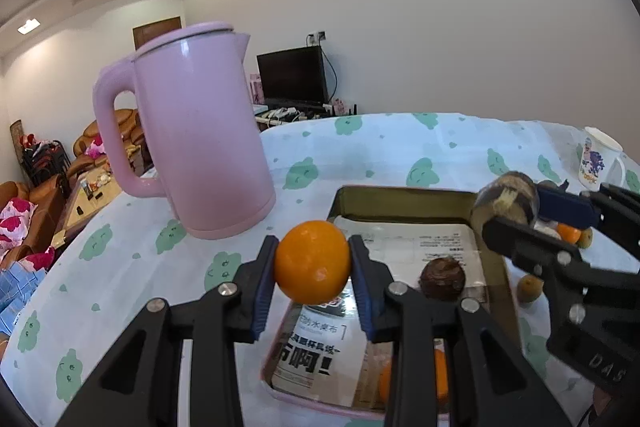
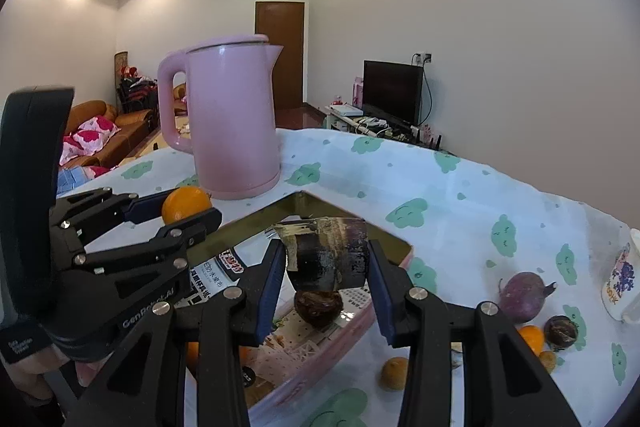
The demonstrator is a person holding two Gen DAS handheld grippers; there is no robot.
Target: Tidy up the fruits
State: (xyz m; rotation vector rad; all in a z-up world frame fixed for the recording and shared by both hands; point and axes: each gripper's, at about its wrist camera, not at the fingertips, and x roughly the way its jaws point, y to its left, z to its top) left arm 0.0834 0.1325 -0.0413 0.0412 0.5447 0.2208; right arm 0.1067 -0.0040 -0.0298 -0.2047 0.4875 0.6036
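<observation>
Table (image 1: 400,147) wearing white cloth with green print. Pink kettle (image 1: 192,131) standing upright just behind tin tray (image 1: 400,197). Left gripper (image 1: 313,263) clamping orange (image 1: 312,261), hovering over tray's near-left part. Right gripper (image 2: 327,267) clamping dark cut chunk (image 2: 327,255) above tray. Brown round fruit (image 1: 442,279) sitting inside tray. Mug (image 2: 622,283) and loose fruits lying right of tray.
</observation>
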